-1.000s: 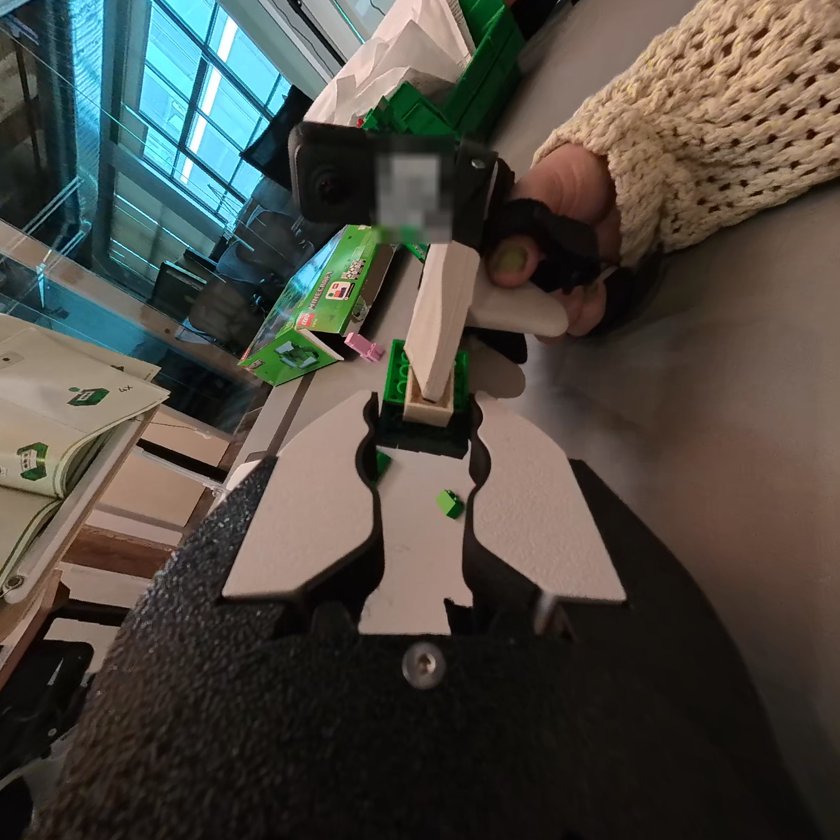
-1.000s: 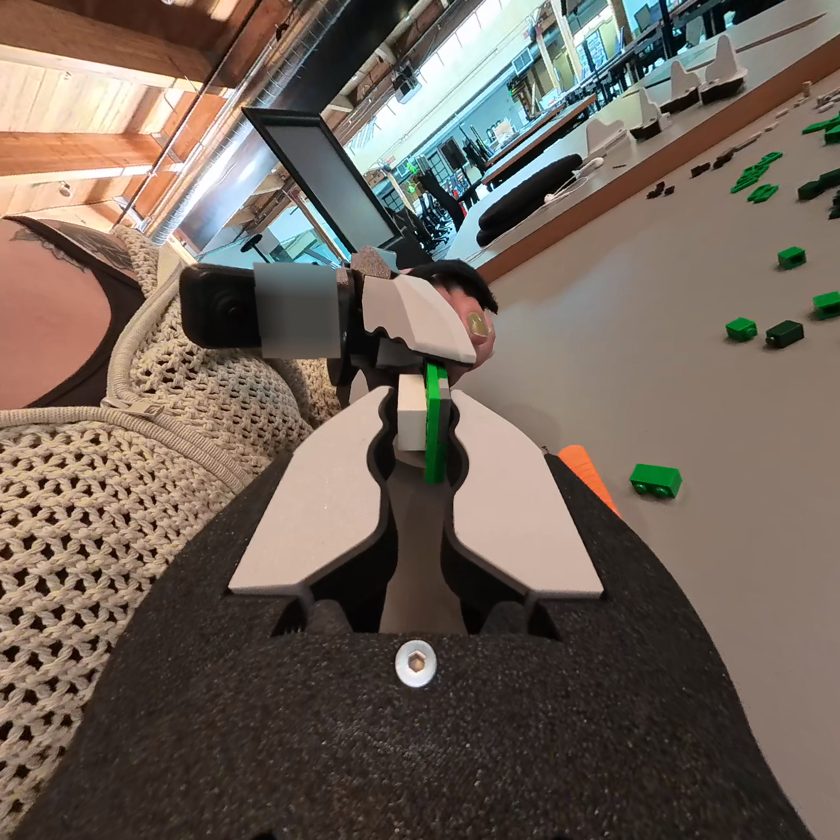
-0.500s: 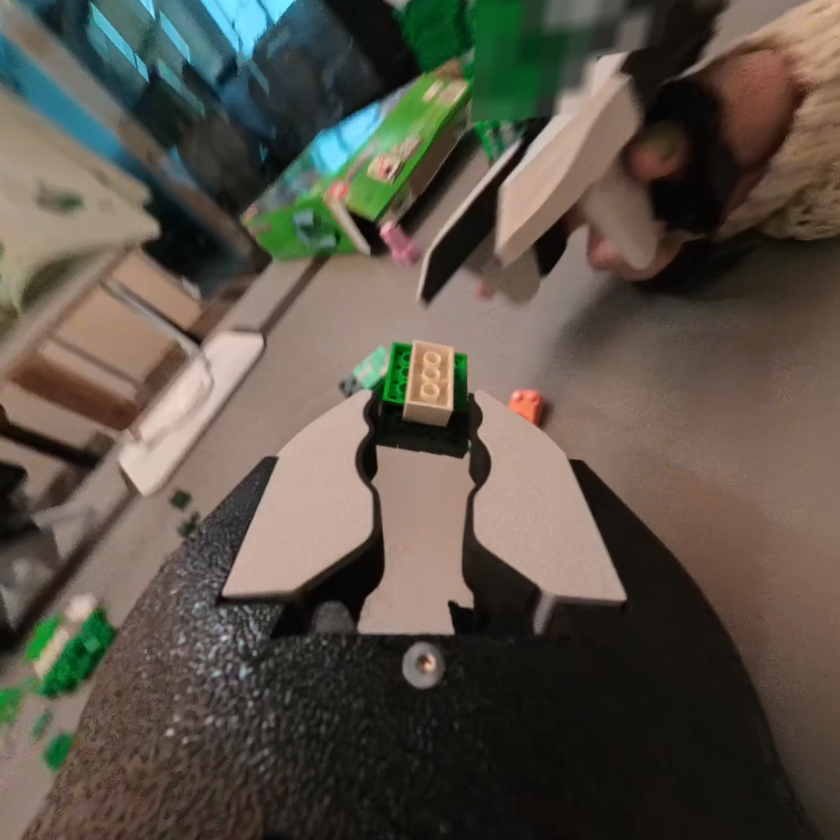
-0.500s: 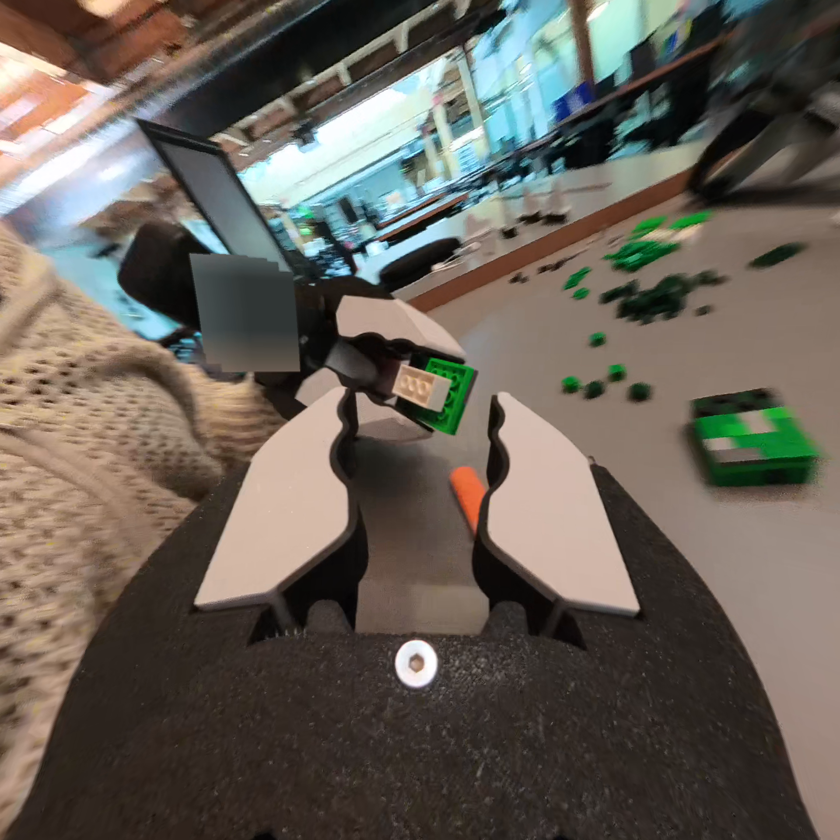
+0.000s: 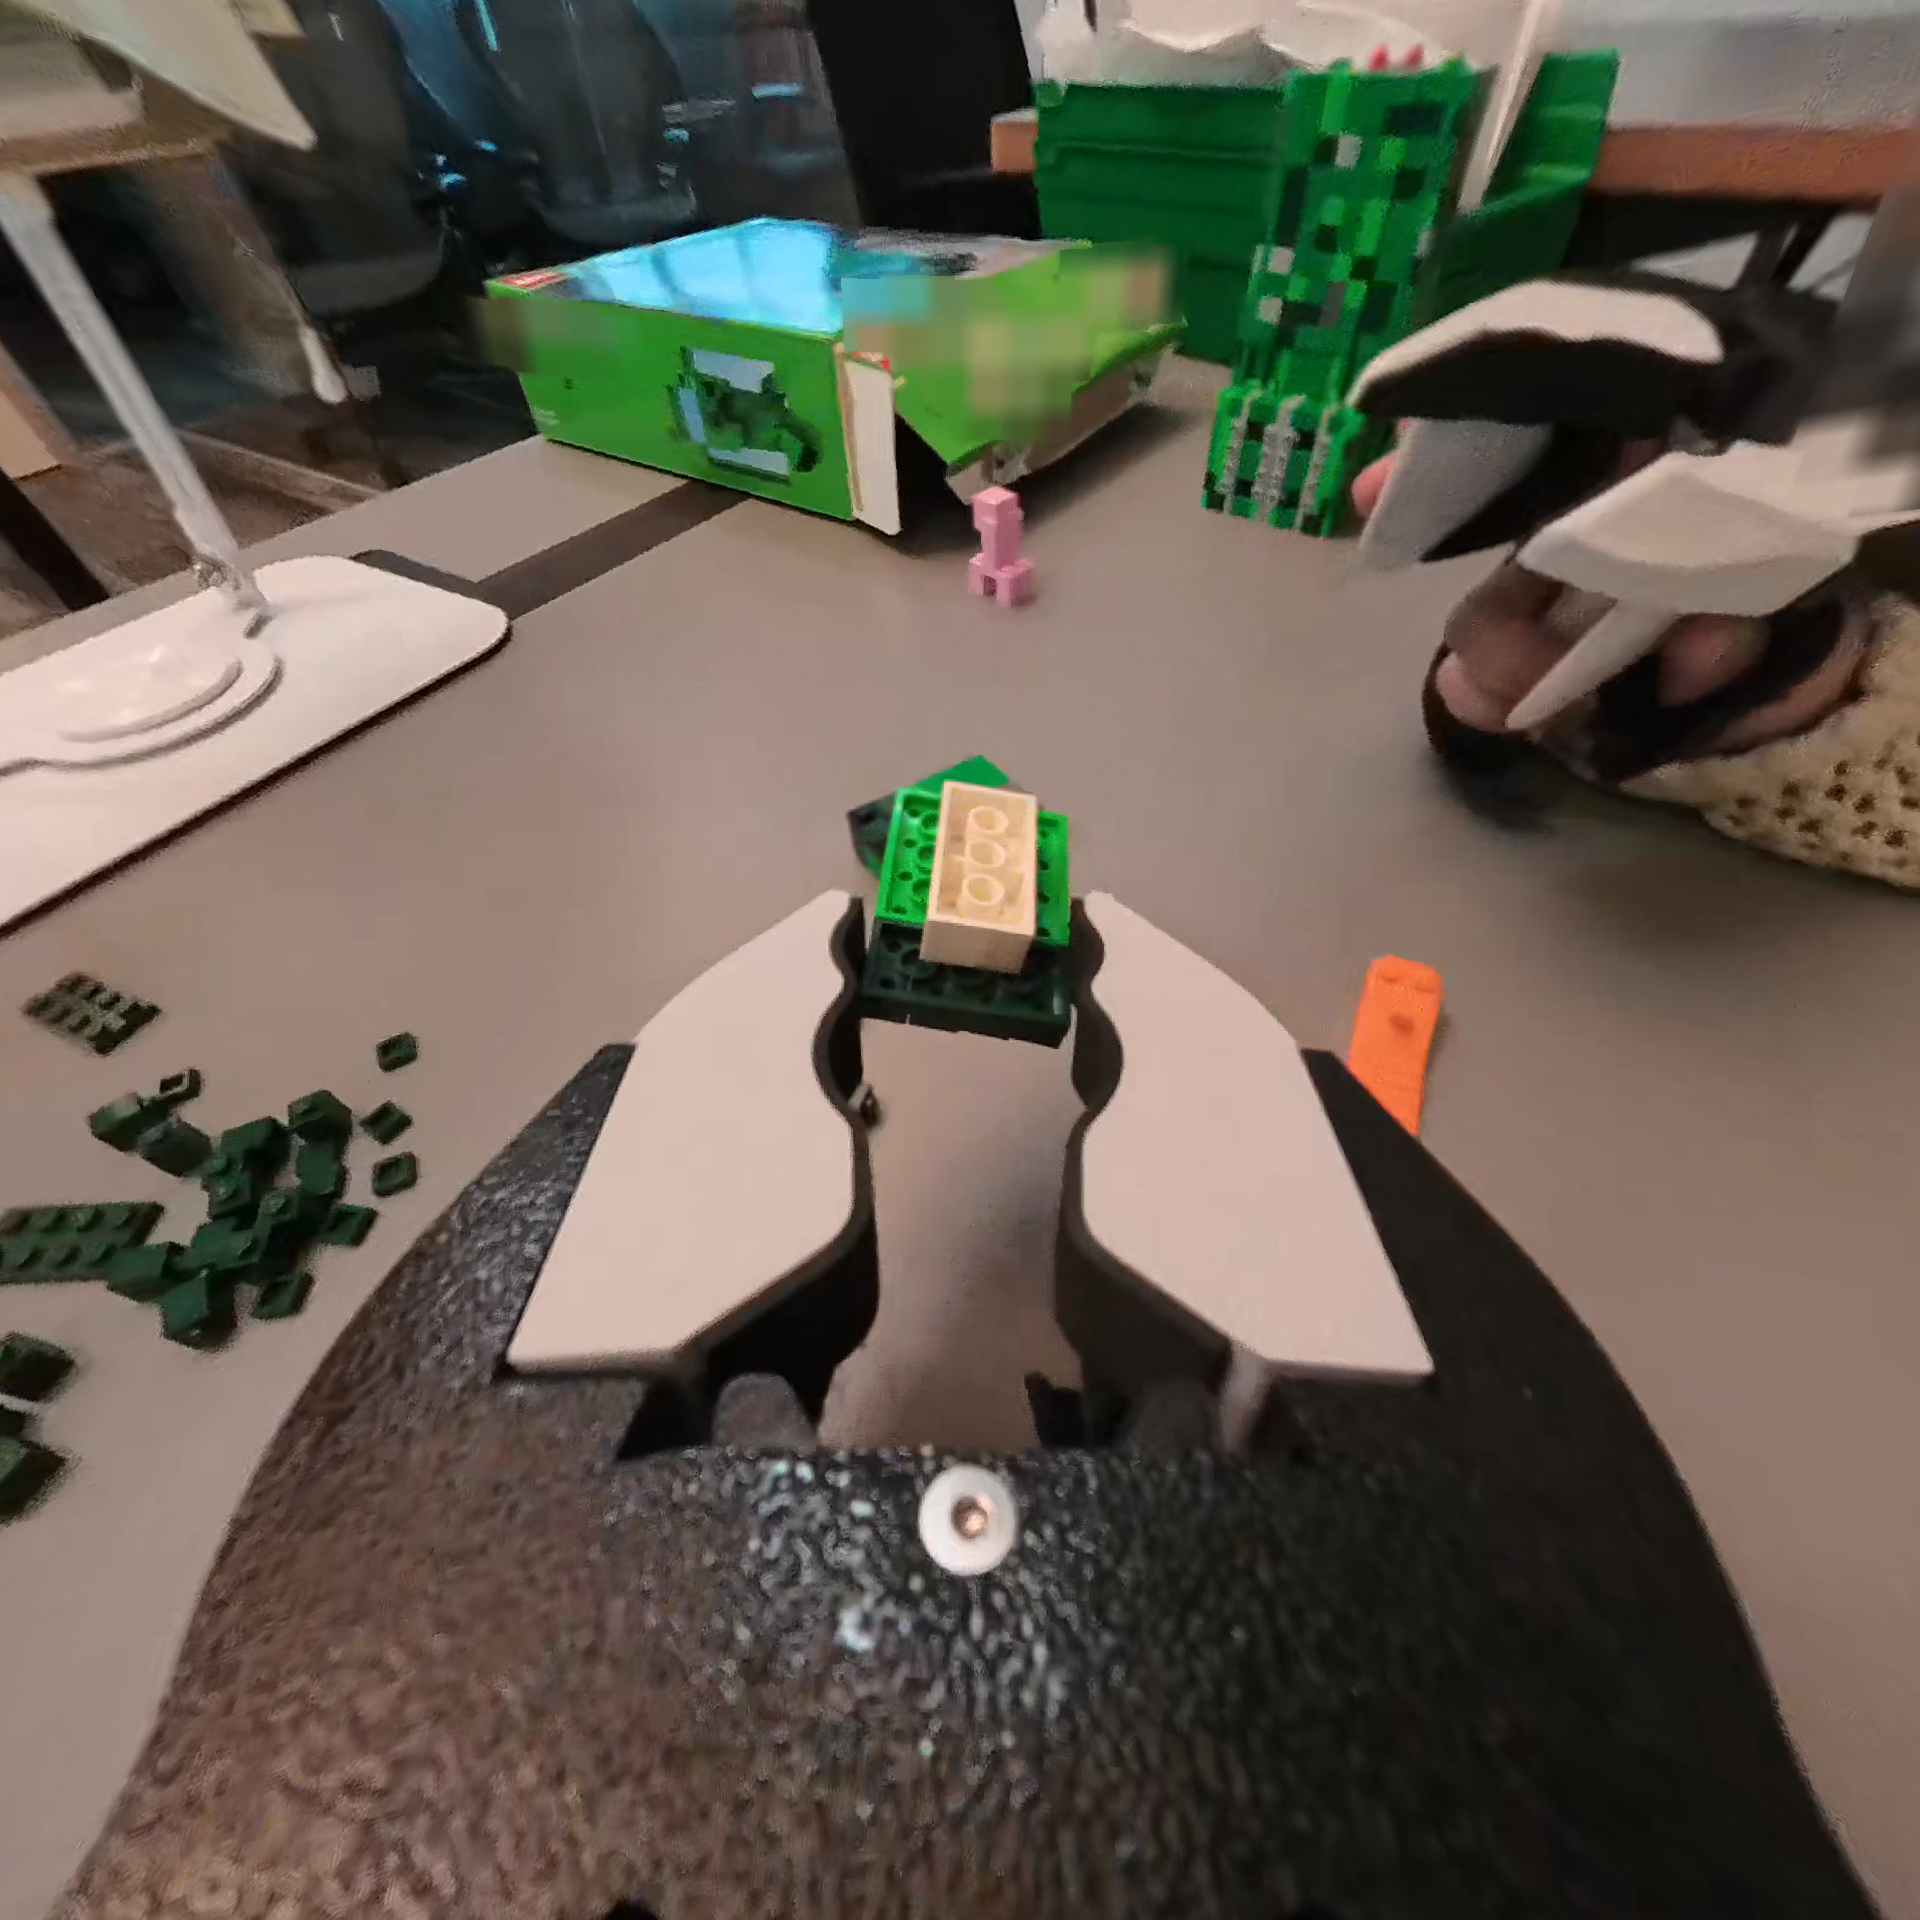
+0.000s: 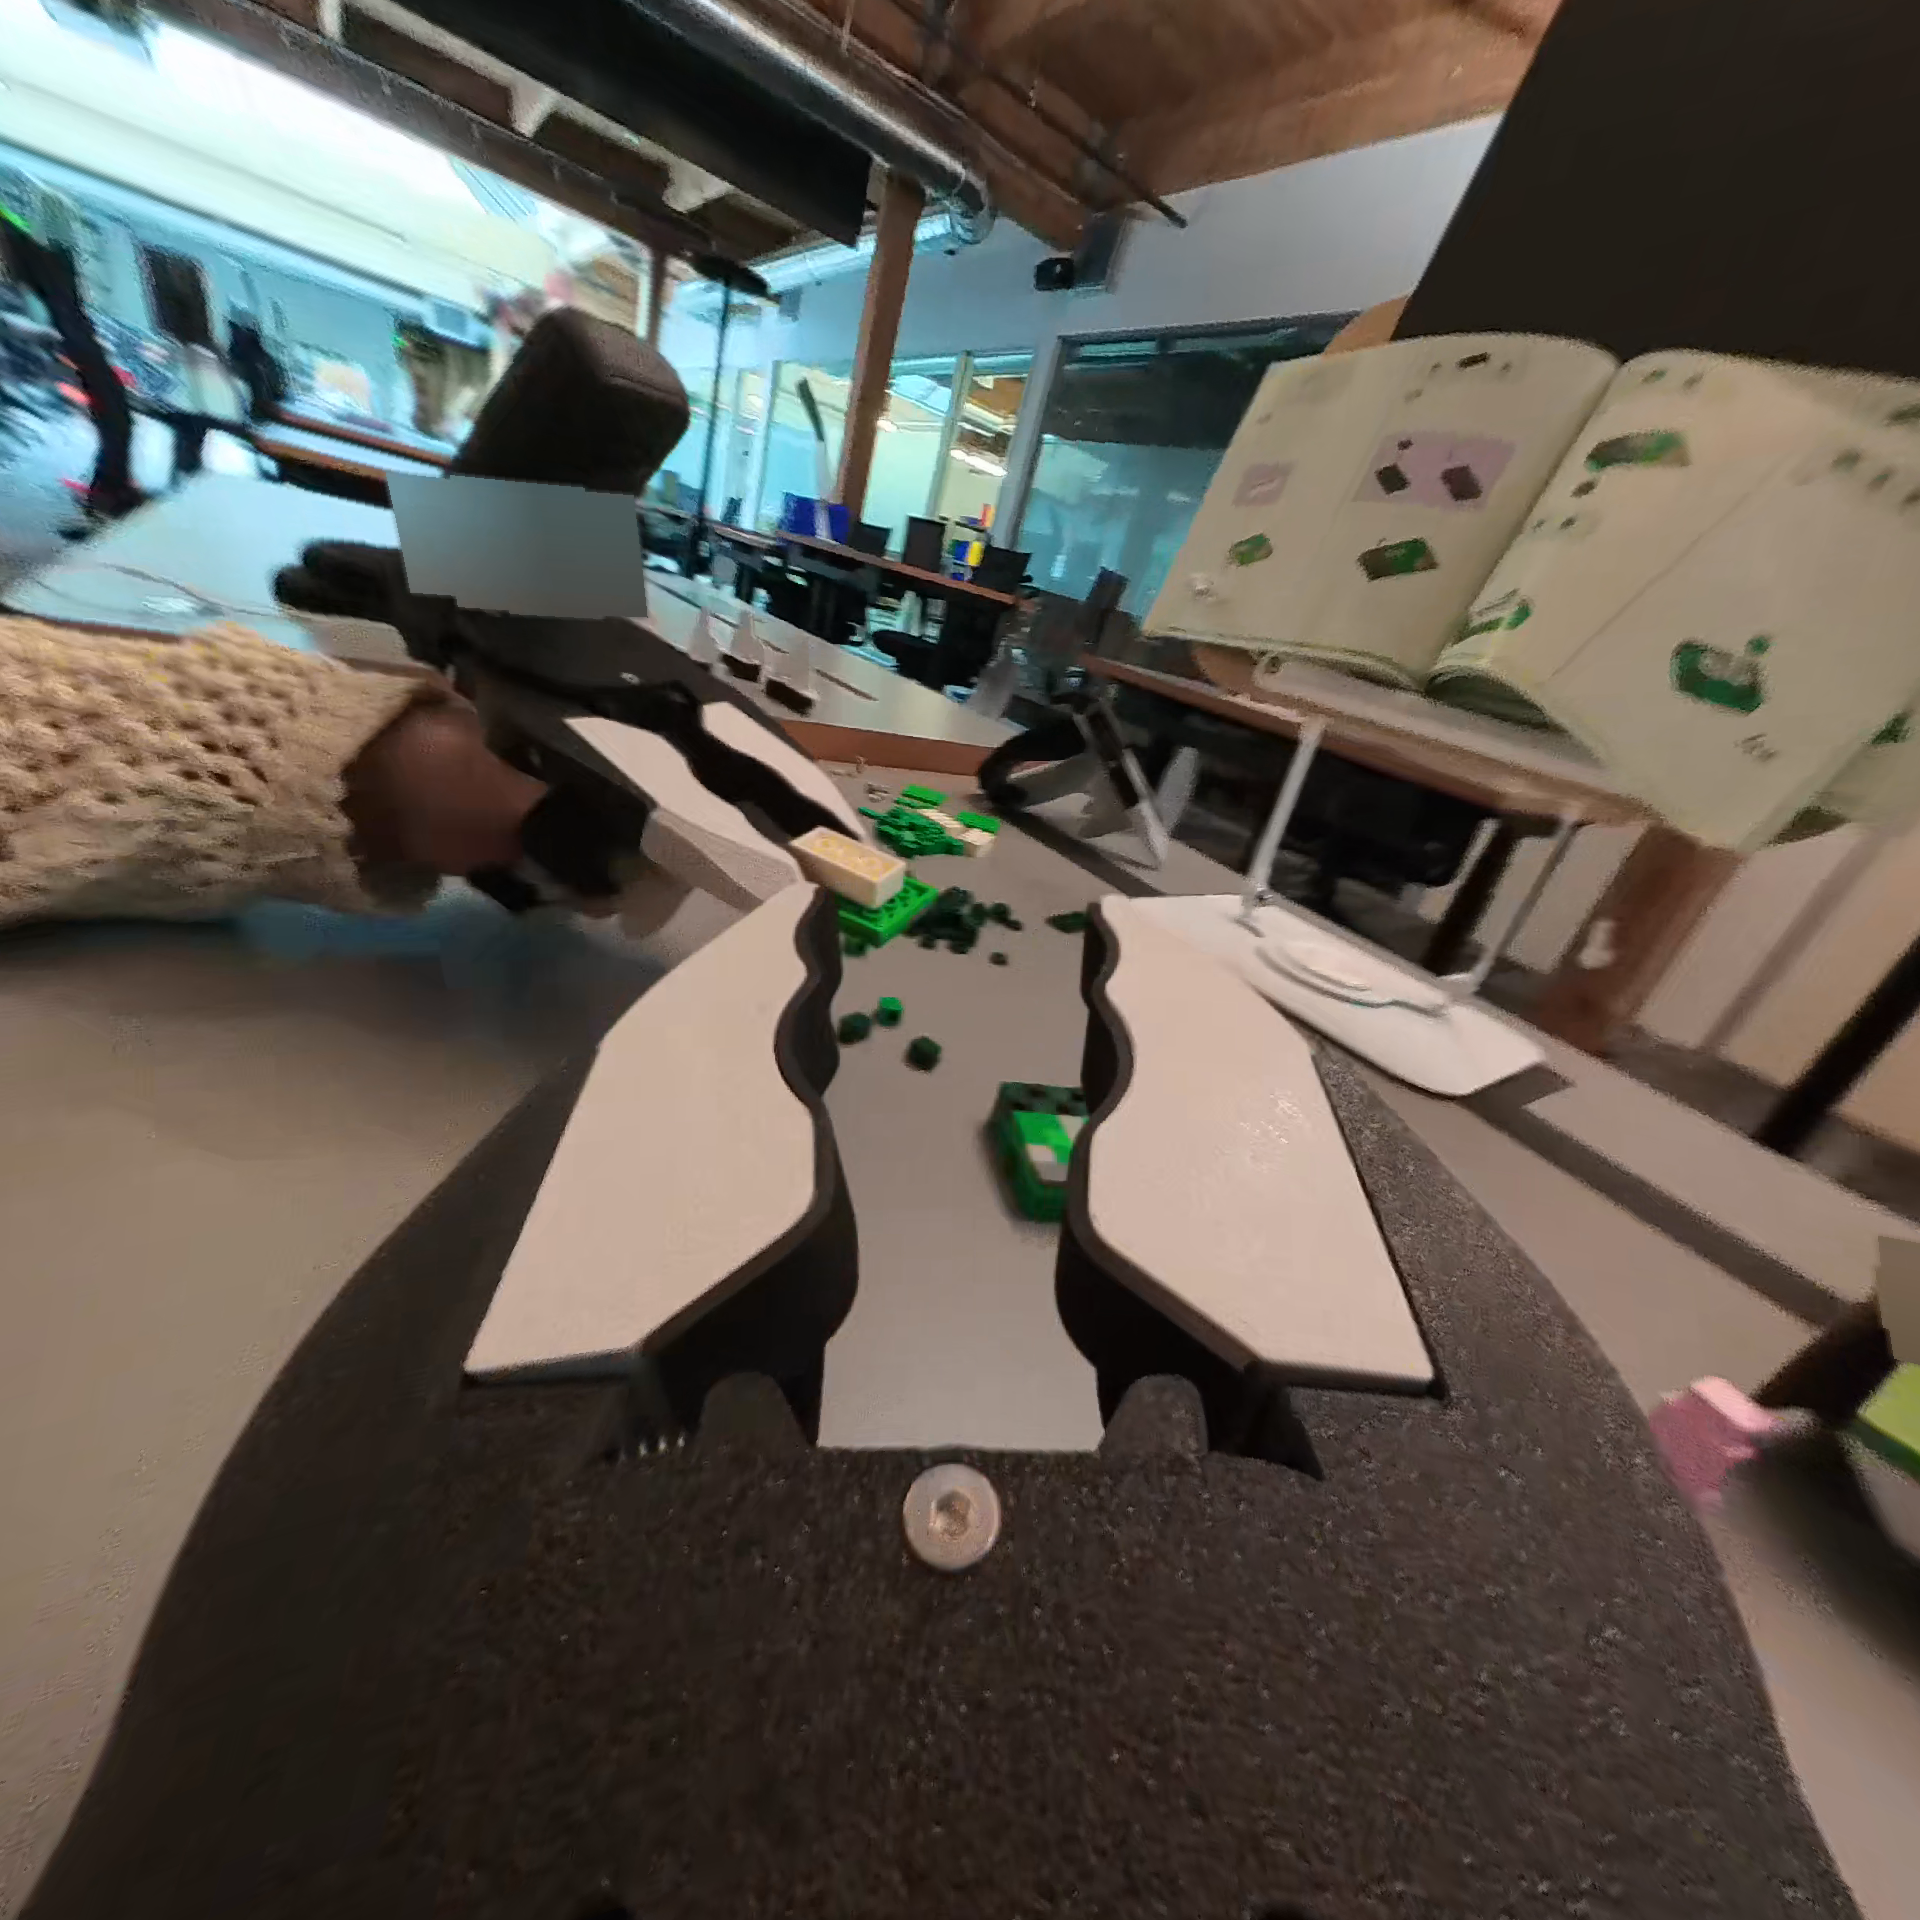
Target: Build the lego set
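My left gripper (image 5: 966, 961) is shut on a small Lego stack (image 5: 977, 894): a dark green plate at the bottom, a bright green plate on it, and a cream brick (image 5: 982, 873) on top. It holds the stack roughly level, just above the grey table (image 5: 727, 779). My right gripper (image 6: 956, 914) is open and empty, low over the table. It also shows in the left wrist view (image 5: 1382, 468) at the upper right, apart from the stack. In the right wrist view the left gripper (image 6: 821, 831) shows at the left with the cream brick (image 6: 847, 862).
A green Lego box (image 5: 727, 416), a tall green built figure (image 5: 1309, 343) and a pink figure (image 5: 1000, 551) stand at the back. An orange separator tool (image 5: 1397, 1029) lies to the right, with dark green loose pieces (image 5: 229, 1174) to the left. A green built block (image 6: 1039, 1143), an instruction booklet (image 6: 1558, 551) and its white stand base (image 6: 1351, 987) are near.
My right gripper has let go of the stack, opened and swung away to the right. My left gripper has turned the stack from tilted to roughly level over the table.
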A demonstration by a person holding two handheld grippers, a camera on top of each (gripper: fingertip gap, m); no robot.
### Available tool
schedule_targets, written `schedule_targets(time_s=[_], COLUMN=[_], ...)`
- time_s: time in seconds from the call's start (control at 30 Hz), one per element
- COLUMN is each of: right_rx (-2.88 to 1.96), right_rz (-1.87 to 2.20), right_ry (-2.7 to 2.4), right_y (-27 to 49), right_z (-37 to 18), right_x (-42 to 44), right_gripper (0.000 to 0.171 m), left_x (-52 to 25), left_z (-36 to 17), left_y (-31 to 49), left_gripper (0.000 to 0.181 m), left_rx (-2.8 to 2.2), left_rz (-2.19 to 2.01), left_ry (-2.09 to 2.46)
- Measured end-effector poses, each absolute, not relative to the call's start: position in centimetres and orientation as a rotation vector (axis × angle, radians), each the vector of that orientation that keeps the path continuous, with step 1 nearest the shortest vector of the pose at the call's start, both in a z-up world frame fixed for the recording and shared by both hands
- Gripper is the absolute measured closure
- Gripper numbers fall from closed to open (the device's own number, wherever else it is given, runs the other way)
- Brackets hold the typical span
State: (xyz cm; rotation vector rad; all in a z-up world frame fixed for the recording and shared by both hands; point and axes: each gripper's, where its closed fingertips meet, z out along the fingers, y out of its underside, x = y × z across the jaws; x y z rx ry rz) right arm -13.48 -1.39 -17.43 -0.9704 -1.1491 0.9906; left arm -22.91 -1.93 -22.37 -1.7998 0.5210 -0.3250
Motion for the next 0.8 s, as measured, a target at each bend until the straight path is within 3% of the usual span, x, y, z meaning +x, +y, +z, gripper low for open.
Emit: schedule_targets(time_s=[0.3,0.53,0.8], right_rx=[-1.009,-1.046,-1.057], right_rz=[0.809,0.71,0.695], right_ry=[-1.048,-0.931,-0.86], right_y=[2.4,6.2,8.3], right_z=[-17.2,-16.7,-16.2], right_x=[-14.0,-15.3,-17.1], right_gripper=[0.132,0.134,0.136], left_x=[-25.0,-26.3,-26.4], left_z=[-21.7,-20.4,-20.2], left_y=[-0.7,2.6,1.2], left_gripper=[0.144,0.143,0.143], left_rx=[-1.769,-1.715,-1.671], left_rz=[-0.308,-0.043,-0.071], left_ry=[0.444,0.405,0.306])
